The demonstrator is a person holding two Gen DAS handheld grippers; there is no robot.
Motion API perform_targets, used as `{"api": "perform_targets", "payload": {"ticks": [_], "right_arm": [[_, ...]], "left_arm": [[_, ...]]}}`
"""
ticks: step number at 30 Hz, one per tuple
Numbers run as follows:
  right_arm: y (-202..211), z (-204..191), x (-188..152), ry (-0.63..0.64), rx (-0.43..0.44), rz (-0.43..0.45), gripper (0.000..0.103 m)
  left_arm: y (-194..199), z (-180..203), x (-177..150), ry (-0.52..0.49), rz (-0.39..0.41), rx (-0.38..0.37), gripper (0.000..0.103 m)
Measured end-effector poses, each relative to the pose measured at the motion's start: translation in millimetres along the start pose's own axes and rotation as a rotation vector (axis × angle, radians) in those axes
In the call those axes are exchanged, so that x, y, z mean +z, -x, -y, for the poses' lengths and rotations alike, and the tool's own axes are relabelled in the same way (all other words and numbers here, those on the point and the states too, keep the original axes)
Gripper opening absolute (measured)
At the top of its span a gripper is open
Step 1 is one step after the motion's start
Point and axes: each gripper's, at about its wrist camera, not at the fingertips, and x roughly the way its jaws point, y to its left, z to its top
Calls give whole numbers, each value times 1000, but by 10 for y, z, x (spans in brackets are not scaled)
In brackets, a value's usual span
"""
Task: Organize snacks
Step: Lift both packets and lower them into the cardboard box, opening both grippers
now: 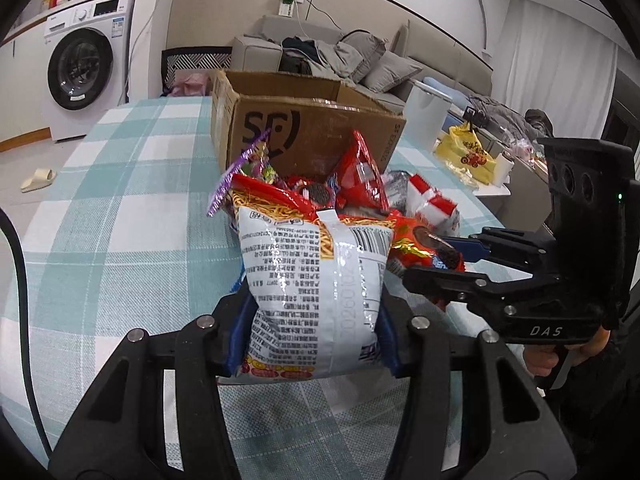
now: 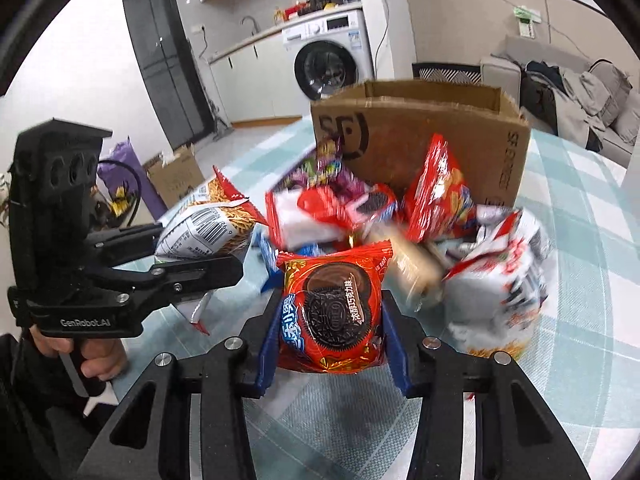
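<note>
My left gripper (image 1: 312, 332) is shut on a white noodle-snack bag (image 1: 316, 288), back side up, held above the checked tablecloth; it also shows in the right wrist view (image 2: 204, 232). My right gripper (image 2: 330, 340) is shut on a red chocolate-cookie pack (image 2: 332, 312), which appears in the left wrist view (image 1: 428, 248). Behind both lies a pile of snack packs (image 2: 360, 208) in red, white and purple. An open cardboard box (image 1: 312, 136) stands just behind the pile, also in the right wrist view (image 2: 432, 136).
The table wears a teal-and-white checked cloth (image 1: 120, 216). A white bin (image 1: 424, 116) and a yellow bag (image 1: 468, 156) are off its right side. A sofa (image 1: 360, 60) and a washing machine (image 1: 84, 64) stand beyond.
</note>
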Motion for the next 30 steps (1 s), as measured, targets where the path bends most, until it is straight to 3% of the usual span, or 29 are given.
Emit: {"api": "perform_targets", "payload": {"ticks": [12,30], "right_arm": [[355,84,353,-44,-16,131,46],[580,155,913,-76,-38,216,46]], "left_arm": [[114,39,352,-9,77,32,48],[47,134,1067,-27,152,74,48]]}}
